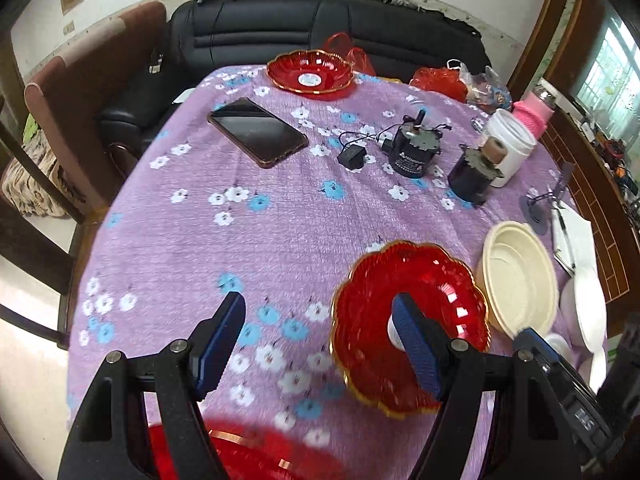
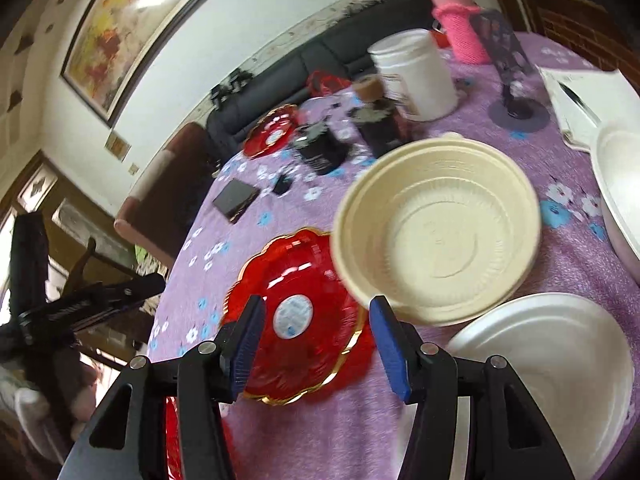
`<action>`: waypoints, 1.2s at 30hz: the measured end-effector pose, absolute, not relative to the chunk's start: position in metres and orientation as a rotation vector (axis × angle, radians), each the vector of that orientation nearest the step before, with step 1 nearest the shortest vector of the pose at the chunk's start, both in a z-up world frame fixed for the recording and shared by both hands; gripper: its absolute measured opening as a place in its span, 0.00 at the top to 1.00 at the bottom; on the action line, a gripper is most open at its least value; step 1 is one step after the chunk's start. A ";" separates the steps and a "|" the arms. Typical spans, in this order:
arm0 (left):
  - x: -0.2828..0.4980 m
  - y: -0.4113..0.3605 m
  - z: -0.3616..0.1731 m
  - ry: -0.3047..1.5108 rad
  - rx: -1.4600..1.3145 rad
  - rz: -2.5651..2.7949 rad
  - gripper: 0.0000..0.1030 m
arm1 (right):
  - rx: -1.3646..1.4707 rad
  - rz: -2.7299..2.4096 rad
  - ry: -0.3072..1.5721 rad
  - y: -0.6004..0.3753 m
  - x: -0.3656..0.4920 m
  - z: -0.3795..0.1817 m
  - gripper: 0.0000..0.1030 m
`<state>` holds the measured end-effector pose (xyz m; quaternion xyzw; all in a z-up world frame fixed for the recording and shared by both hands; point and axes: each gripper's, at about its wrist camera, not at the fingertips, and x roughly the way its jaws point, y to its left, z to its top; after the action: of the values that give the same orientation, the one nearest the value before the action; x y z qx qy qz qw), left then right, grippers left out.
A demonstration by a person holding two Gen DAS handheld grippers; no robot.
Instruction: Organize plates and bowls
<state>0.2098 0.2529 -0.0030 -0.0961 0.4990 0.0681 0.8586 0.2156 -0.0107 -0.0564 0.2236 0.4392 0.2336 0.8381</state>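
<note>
A red scalloped plate with a gold rim (image 1: 436, 300) (image 2: 316, 280) lies on the purple flowered cloth. To its right sits a cream bowl (image 1: 516, 276) (image 2: 436, 236). My left gripper (image 1: 320, 340) hangs open over the cloth; its right finger shows in front of that plate and nothing is between the pads. My right gripper (image 2: 316, 340) is open just above the same plate, with its pads not touching it. A second red plate (image 1: 310, 74) (image 2: 272, 132) rests at the far edge. A third red plate (image 1: 240, 456) shows blurred under my left gripper. White foam plates (image 2: 552, 360) (image 1: 588, 312) lie at the near right.
A phone (image 1: 258, 132), two black motors (image 1: 412, 152), a white jar (image 1: 508, 148), a pink bottle (image 1: 532, 114) and a notebook with a pen (image 1: 572, 236) crowd the middle and right of the table. A black sofa (image 1: 320, 28) and a brown chair (image 1: 92, 80) stand behind.
</note>
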 end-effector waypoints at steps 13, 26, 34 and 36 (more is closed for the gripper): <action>0.253 0.272 -0.060 1.145 -0.332 0.174 0.27 | 0.431 0.551 1.038 0.022 0.198 -0.063 0.43; 0.272 0.254 -0.088 1.218 -0.350 0.082 0.27 | 0.336 0.514 0.945 0.039 0.202 -0.073 0.42; 0.273 0.226 -0.091 1.305 -0.140 -0.005 0.67 | 0.242 0.563 0.962 0.059 0.198 -0.079 0.40; 0.271 0.222 -0.090 1.330 -0.129 -0.034 0.71 | 0.230 0.554 0.962 0.060 0.198 -0.080 0.40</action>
<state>0.2711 0.2217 -0.0900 -0.0599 0.6166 -0.0160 0.7848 0.1979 0.0599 -0.0796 0.1091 0.4557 0.2626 0.8435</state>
